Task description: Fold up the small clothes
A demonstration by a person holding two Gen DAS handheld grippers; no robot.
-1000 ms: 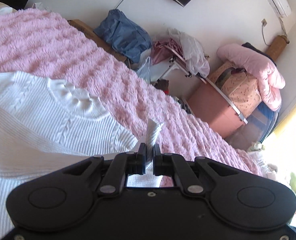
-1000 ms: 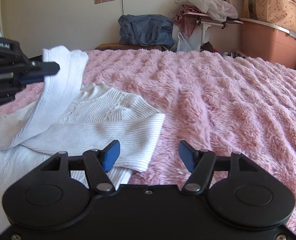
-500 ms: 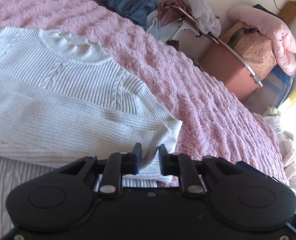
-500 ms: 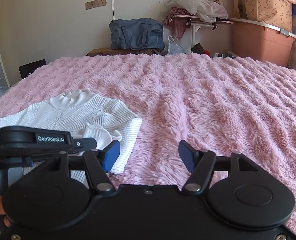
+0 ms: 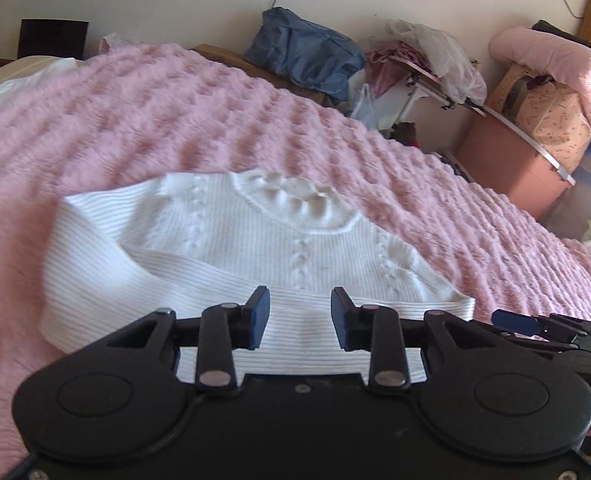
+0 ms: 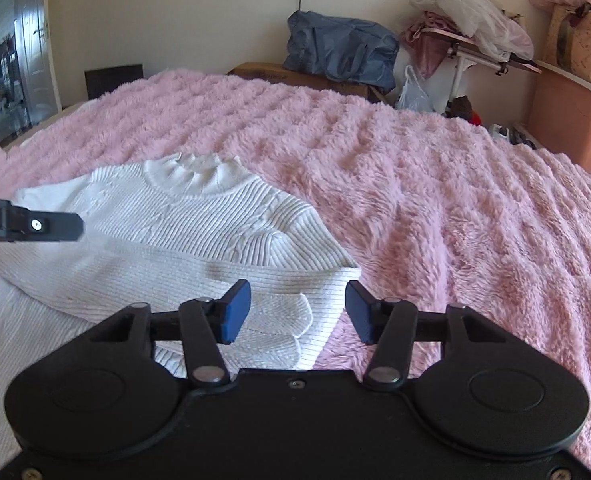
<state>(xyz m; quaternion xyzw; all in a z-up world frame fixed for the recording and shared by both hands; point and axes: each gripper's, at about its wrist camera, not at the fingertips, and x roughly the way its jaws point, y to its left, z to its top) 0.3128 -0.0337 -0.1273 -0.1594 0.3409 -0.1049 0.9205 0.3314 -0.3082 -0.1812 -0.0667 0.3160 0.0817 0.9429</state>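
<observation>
The left gripper (image 5: 300,317) now stands open with nothing between its blue pads, where a second ago it was pinched shut on a white sleeve cuff and lifting it; half a second ago it was low over the sweater with the cuff still at its jaws. The sleeve (image 5: 199,300) it carried now lies released across the front of the white sweater (image 5: 295,240), running from the far shoulder toward the near edge. The right gripper (image 6: 298,312) is open as well and holds nothing, as it did in the earlier views; it hovers just above the sweater's right edge, where the other cuff (image 6: 283,320) already lies folded in. Judging by this, both sleeves are tucked over the body and the next step is likely folding the body itself. The sweater lies flat on the pink fluffy blanket (image 6: 435,200), collar toward the far side. As for writing, the left gripper's side shows only a cut-off scrap of white lettering at the frame's edge in the right view, too partial to read now
</observation>
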